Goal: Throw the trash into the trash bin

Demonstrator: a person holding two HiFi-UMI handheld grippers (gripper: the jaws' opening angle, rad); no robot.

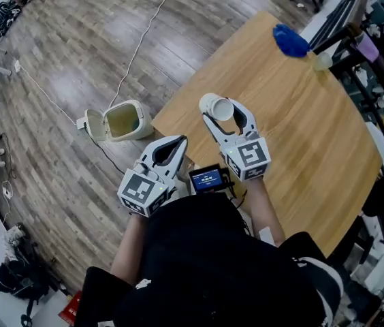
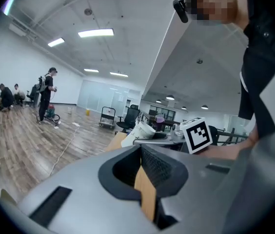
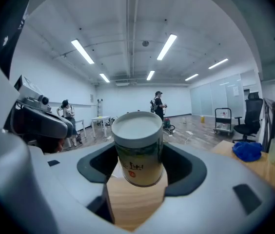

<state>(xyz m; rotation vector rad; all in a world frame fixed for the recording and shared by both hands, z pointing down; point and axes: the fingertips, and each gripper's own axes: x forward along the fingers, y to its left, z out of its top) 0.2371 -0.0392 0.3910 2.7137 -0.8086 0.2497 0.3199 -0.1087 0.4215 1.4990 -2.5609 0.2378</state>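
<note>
On the floor (image 1: 62,60), just off the desk's (image 1: 301,135) near corner, stands a cream bin (image 1: 139,125) with its lid (image 1: 94,124) swung open to the left. The mouth faces up, the inside looks yellowish, and whether anything lies in it cannot be told.

The trash is a cup (image 1: 218,107), a short cylinder with a white top and green print on its wall. It is not in the bin. It hangs over the desk's near edge, to the right of the bin and well apart from it, pinched in the right tool (image 1: 225,114). In the right gripper view the two jaws press on the cup's (image 3: 137,147) lower wall from either side, with desk wood showing beneath it. Its long axis stands nearly upright, white end up and leaning slightly toward the person.

The right tool (image 3: 140,167) points away from the body, about level, marker cube on top, with the forearm reaching out from the bottom of the head view. The left tool (image 1: 177,144) sits lower and nearer the body, between the bin and the right tool, aimed the same way. In its own view the left tool's (image 2: 141,150) jaws are pressed together at the tips with nothing between them. A thin strip of desk wood shows behind them.

At the desk's far end lies a blue cloth (image 1: 291,41).
</note>
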